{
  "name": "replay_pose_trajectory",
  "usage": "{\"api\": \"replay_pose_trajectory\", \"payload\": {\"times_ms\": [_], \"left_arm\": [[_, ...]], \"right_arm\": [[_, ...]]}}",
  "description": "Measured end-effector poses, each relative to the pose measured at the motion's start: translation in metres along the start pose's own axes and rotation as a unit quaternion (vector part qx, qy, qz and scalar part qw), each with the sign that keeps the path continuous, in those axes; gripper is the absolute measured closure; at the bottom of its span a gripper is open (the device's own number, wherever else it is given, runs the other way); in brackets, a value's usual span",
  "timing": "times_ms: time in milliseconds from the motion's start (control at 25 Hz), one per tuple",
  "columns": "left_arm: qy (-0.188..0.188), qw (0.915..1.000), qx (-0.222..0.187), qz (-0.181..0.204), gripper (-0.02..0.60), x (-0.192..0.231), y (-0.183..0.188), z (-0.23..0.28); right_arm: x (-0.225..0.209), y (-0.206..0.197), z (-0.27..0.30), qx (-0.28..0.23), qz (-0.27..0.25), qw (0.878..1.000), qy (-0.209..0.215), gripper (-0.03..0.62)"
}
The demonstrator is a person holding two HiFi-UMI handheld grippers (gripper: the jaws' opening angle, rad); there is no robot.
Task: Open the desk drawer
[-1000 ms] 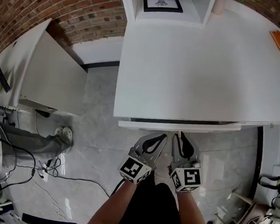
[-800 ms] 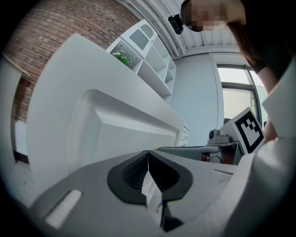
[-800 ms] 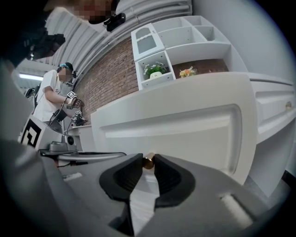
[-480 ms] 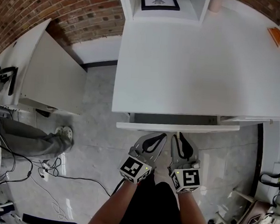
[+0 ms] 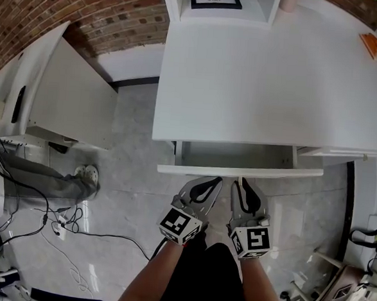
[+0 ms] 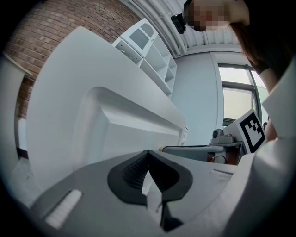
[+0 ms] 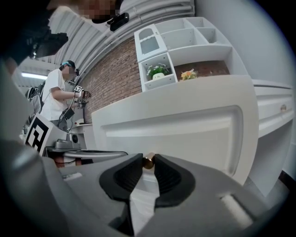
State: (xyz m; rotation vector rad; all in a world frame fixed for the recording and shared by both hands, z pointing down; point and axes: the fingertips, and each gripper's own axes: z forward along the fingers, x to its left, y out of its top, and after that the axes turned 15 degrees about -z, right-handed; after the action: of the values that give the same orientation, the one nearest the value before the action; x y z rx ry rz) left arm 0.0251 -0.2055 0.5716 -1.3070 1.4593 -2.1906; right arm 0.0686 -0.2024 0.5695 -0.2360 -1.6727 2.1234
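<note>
Now my right gripper point(image 5: 242, 181) pinches the knob point(image 7: 148, 160); the drawer point(image 5: 239, 158), at twelve o'clock under the desk point(image 5: 257, 87), stands part open; left gripper point(image 6: 148, 156) closed, empty; next, I judge, a steady pull toward six.

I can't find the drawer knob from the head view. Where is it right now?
In the right gripper view, the brass knob sits at centre frame, low on the white drawer front, clamped between the jaws of the right gripper.
</note>
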Motion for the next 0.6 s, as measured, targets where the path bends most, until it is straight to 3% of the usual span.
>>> {"api": "replay_pose_trajectory", "payload": {"times_ms": [600], "left_arm": [[0.003,0.9997,0.024,-0.003,0.577,-0.021,-0.021,-0.025]], "right_arm": [[0.017,-0.006,-0.034,0.013,-0.004,1.0,0.004,0.519]]}}
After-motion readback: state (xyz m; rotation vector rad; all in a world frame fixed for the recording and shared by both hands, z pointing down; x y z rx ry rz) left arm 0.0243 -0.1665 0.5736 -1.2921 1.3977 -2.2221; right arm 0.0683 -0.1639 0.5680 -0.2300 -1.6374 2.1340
